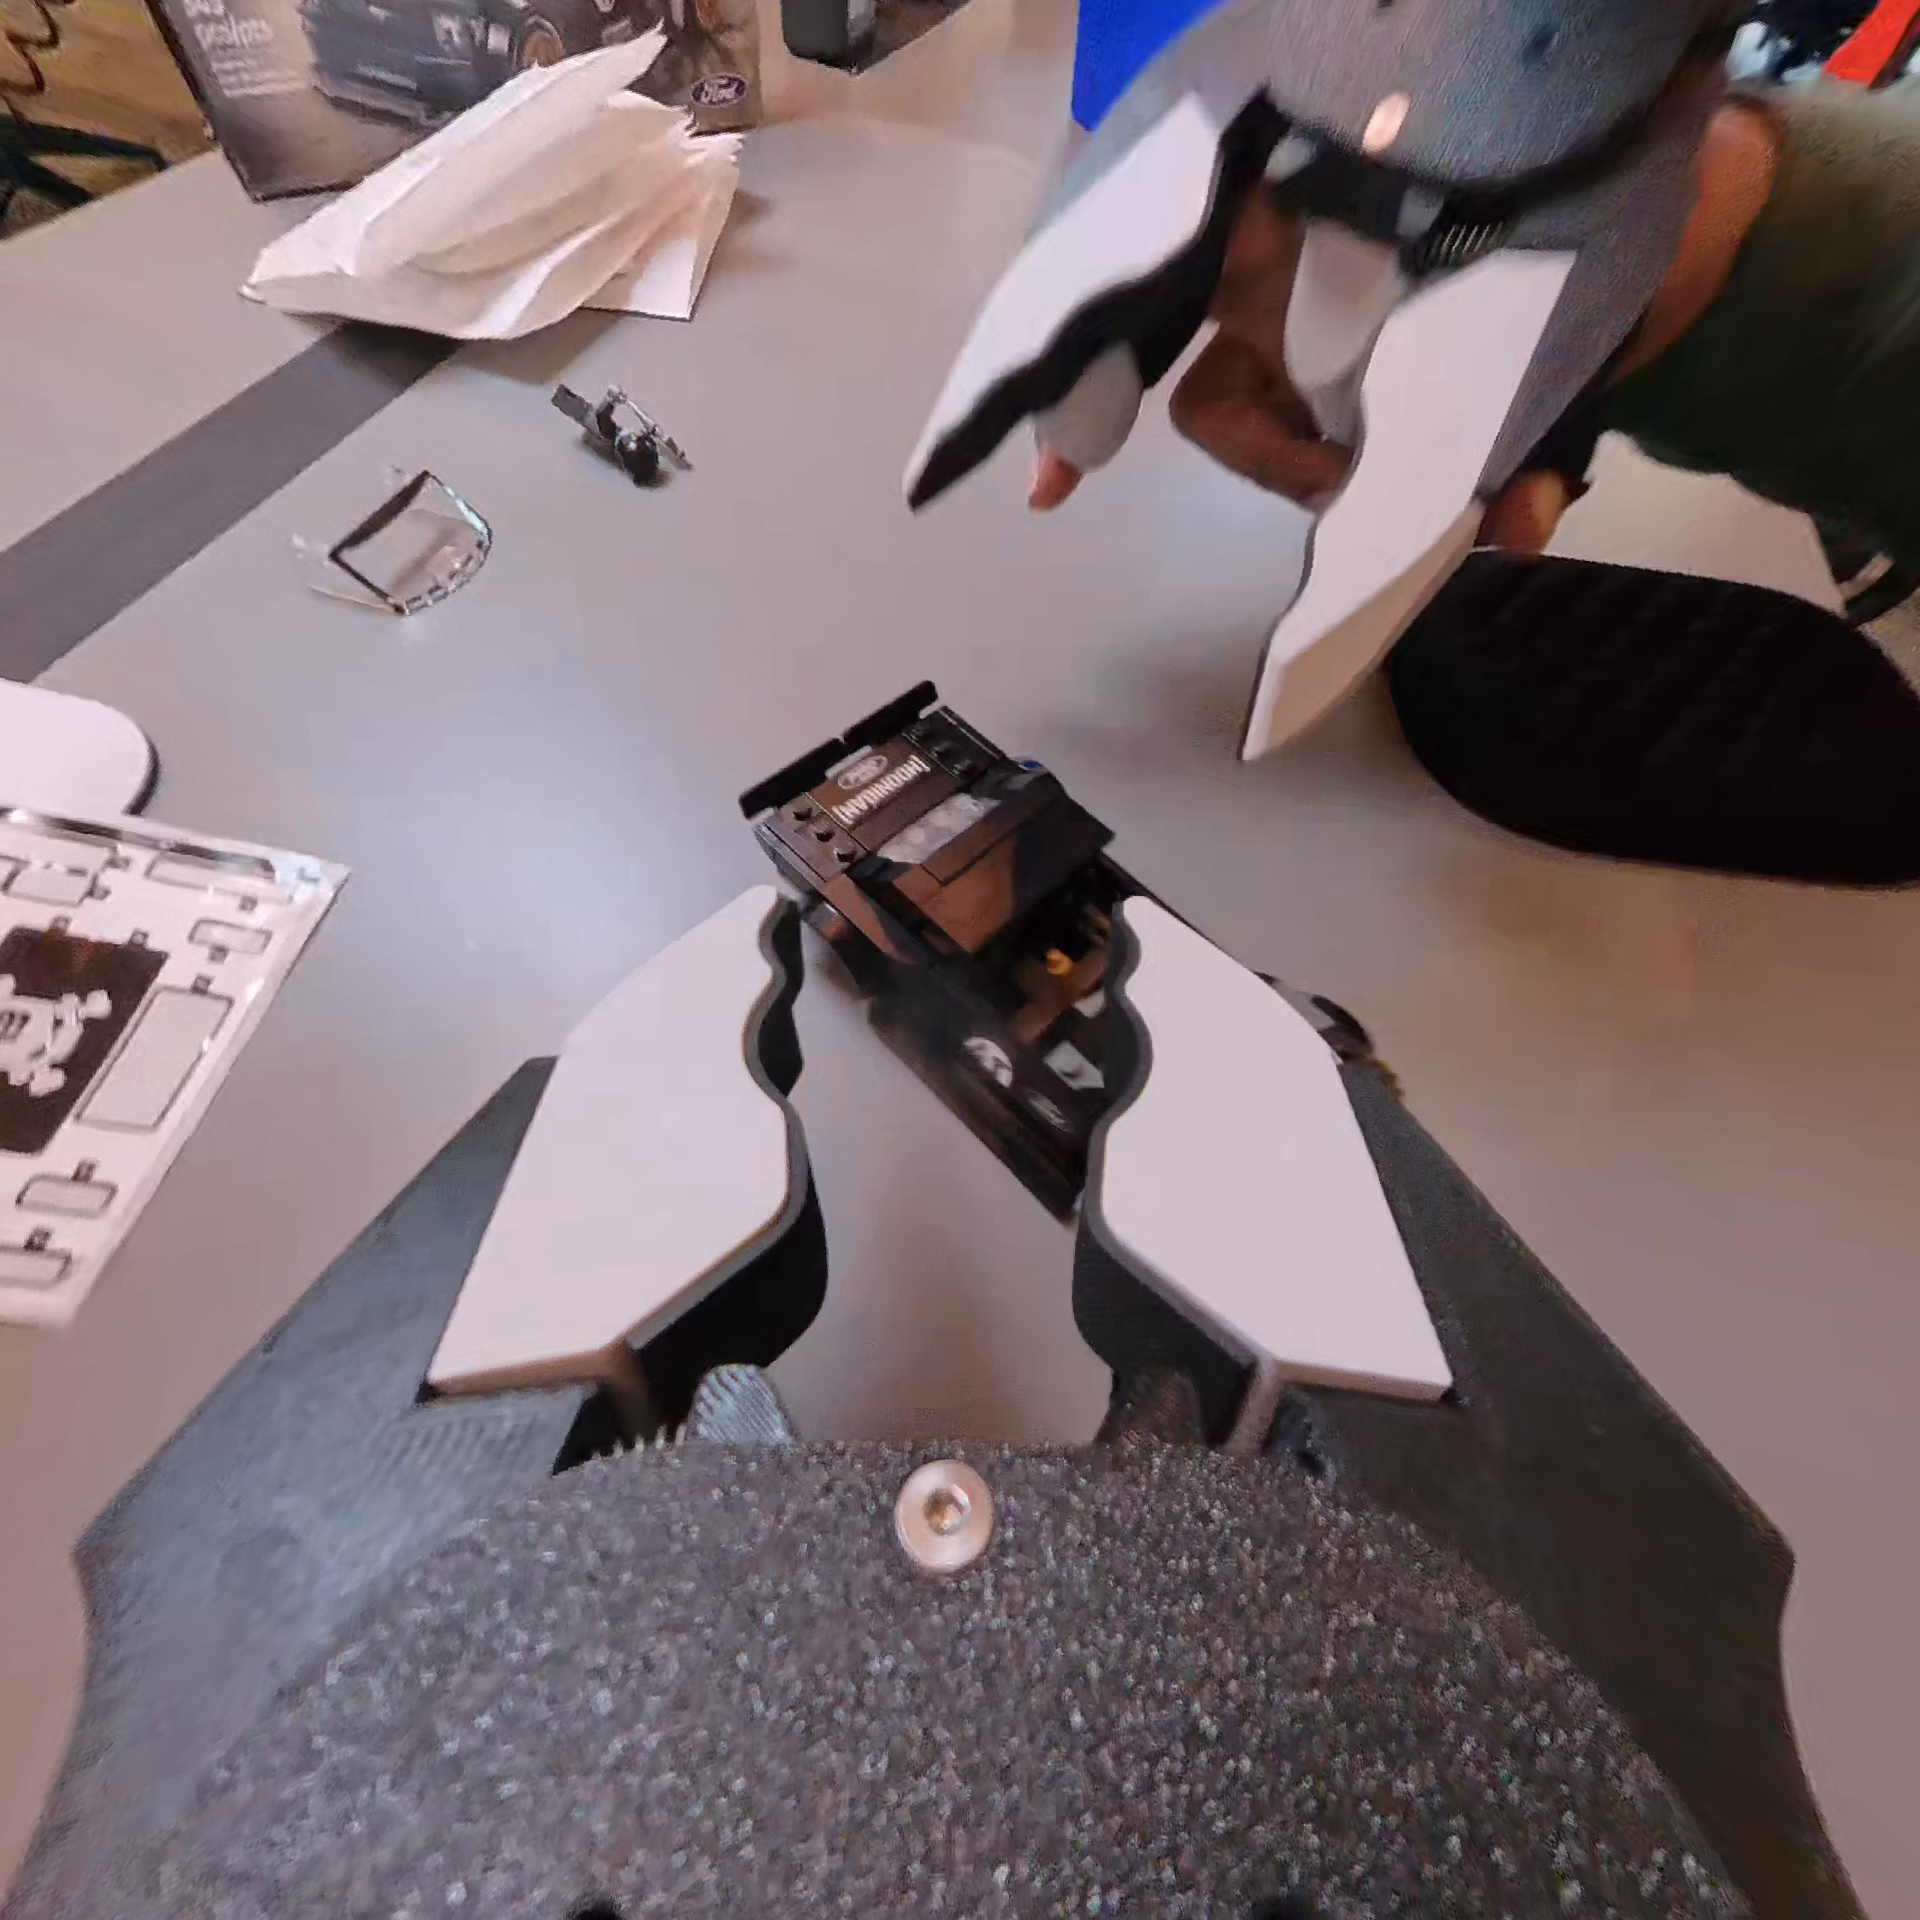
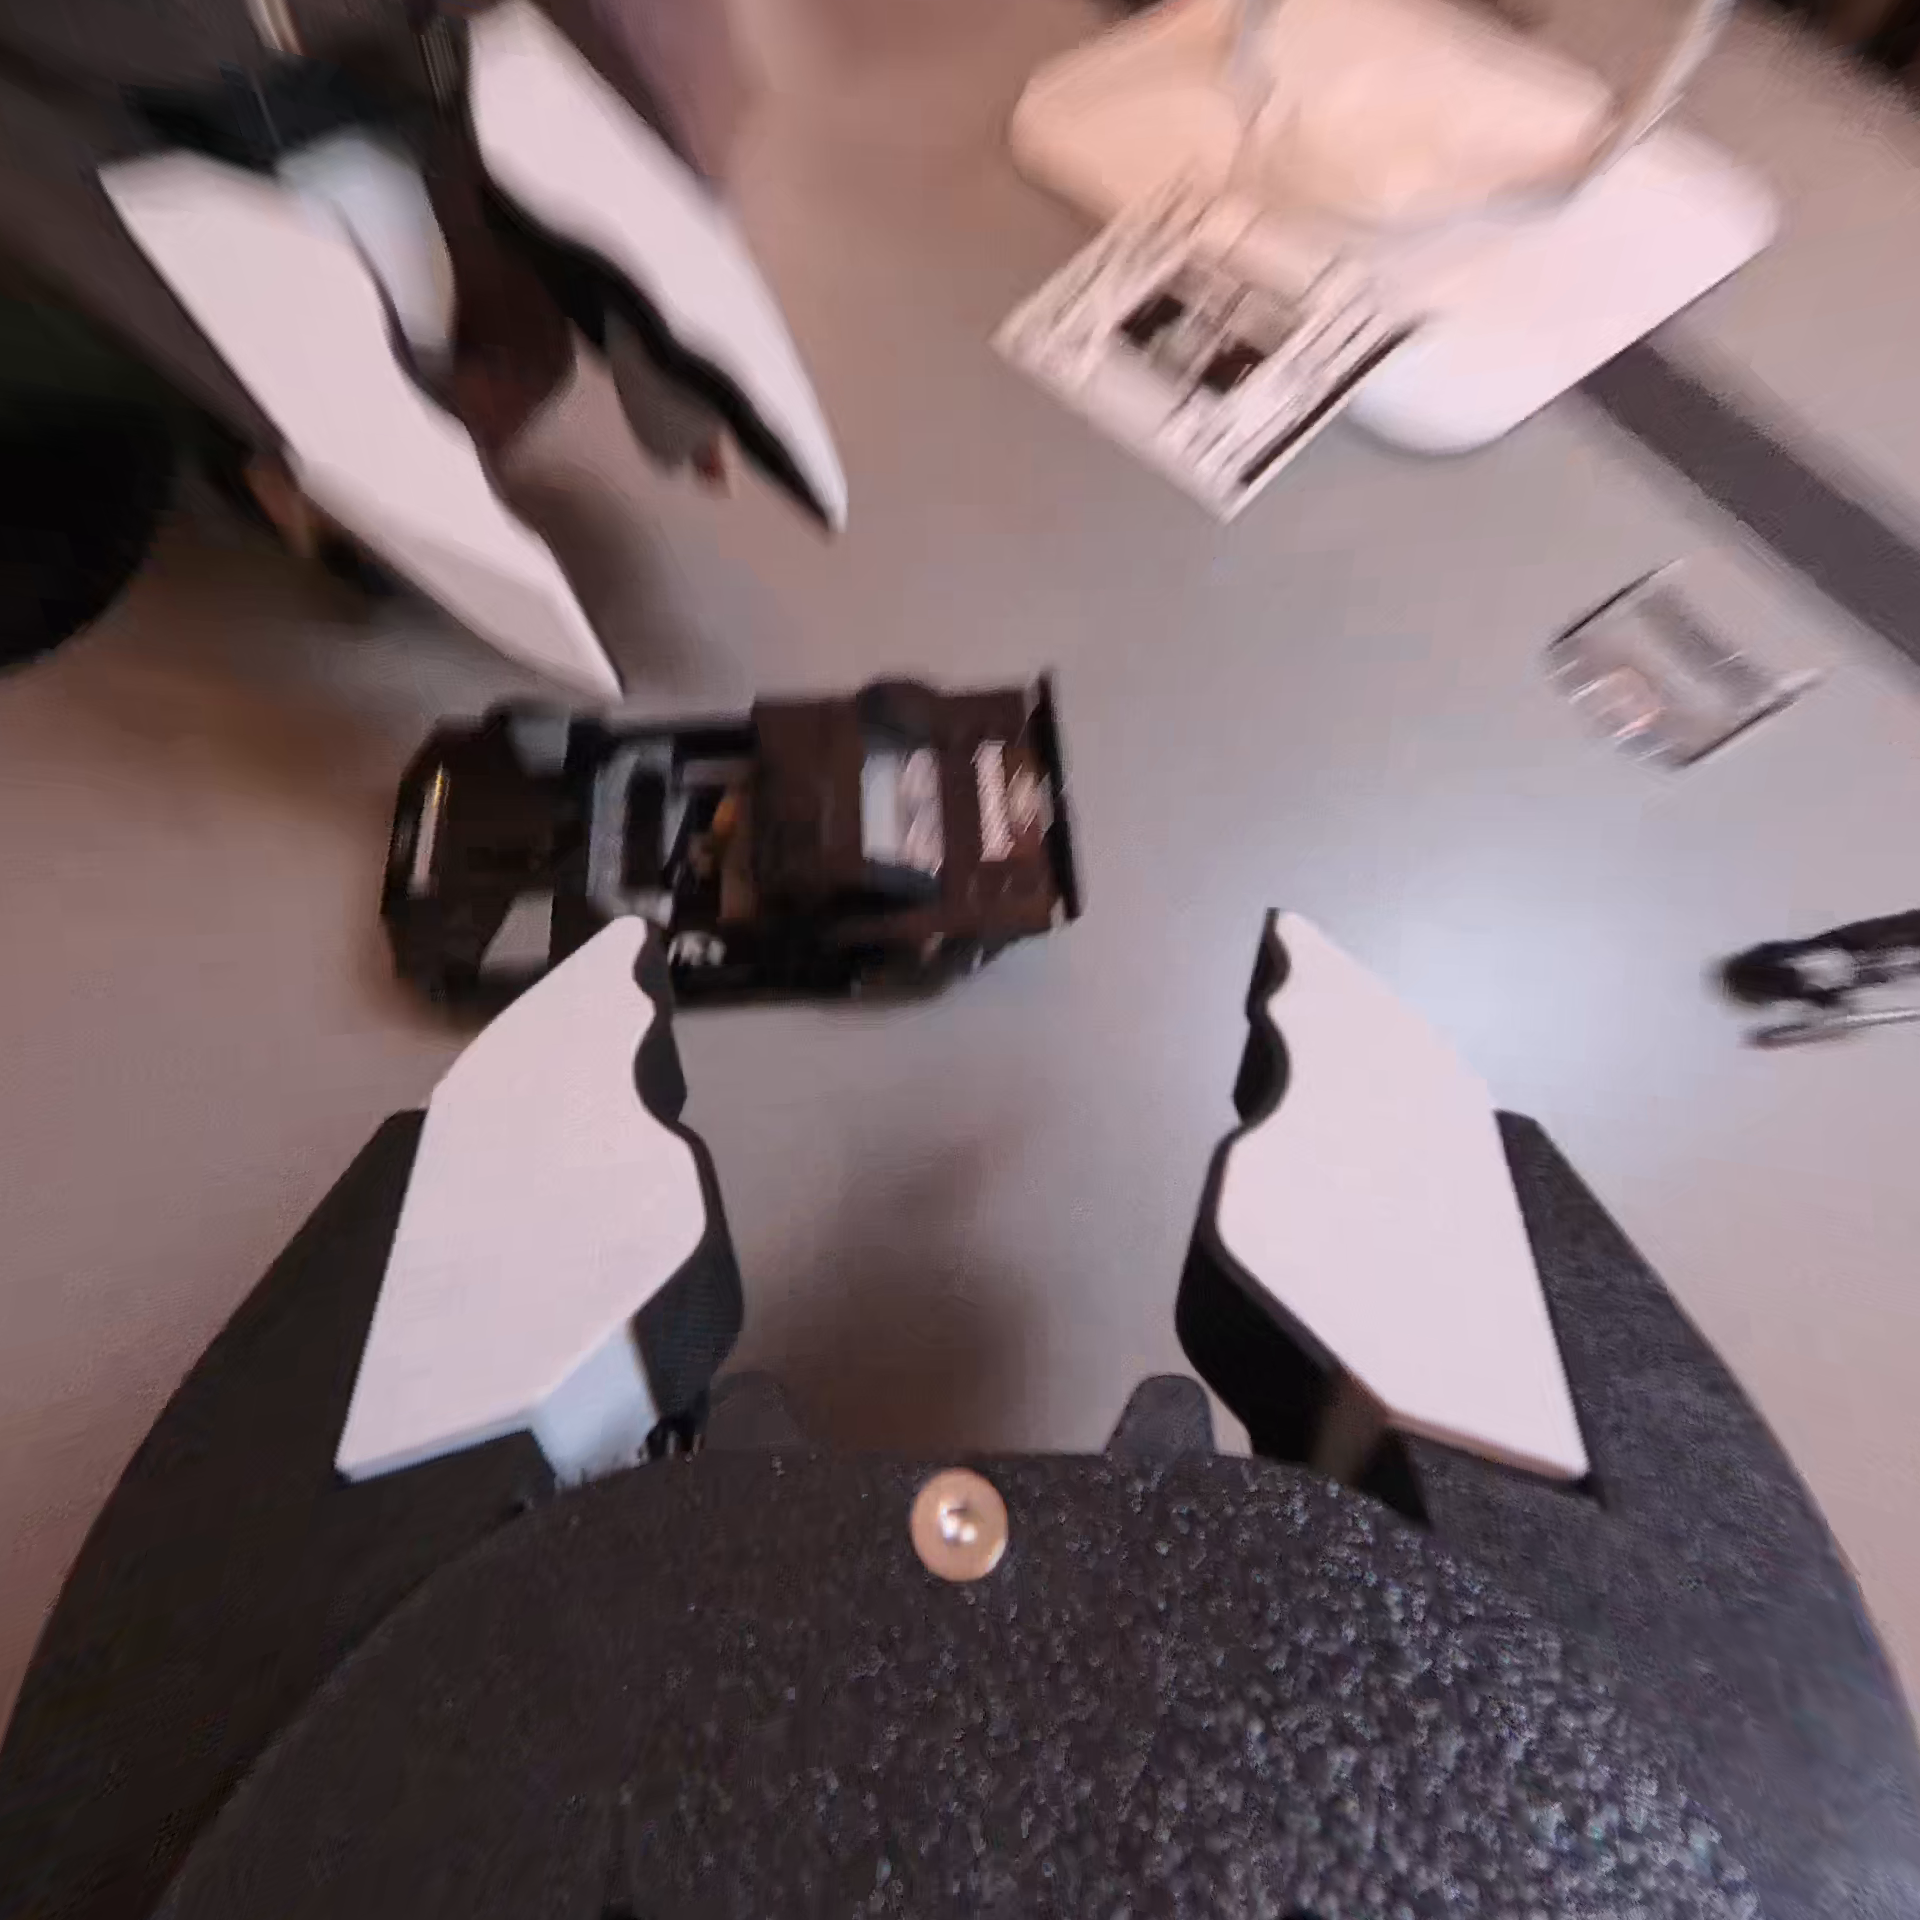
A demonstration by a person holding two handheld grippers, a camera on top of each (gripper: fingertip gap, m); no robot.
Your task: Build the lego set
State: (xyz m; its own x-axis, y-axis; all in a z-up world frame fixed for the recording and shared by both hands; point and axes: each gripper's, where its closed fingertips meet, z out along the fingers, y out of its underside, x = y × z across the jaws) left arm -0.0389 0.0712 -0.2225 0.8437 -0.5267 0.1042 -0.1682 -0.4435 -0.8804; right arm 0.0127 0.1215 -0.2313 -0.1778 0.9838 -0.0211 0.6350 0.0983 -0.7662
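Your left gripper (image 1: 948, 940) sits low over the table (image 1: 623, 707), its jaws apart on either side of the black lego car (image 1: 940, 894). Whether they touch the car's sides you cannot tell from here; nothing shows them clamped. The car rests on the table in mid-scene, its rear end pointing away from you in the left wrist view.

Your right gripper (image 2: 951, 935) hangs above the car with its jaws wide and empty, and its view is smeared by motion.

To do this step well, steady the car first: close the left jaws gently across the body, not on the loose rear parts. Then send the right gripper for the clear windscreen piece (image 1: 410, 545) or the small dark grey sub-assembly (image 1: 623, 431), both lying well apart from the car. Slow the right hand before you grasp.

There is printed lettering on the car's rear panel, on the dark box (image 1: 457, 73) beyond the white paper bags (image 1: 520, 197), and graphics on the sticker sheet (image 1: 125, 1029).
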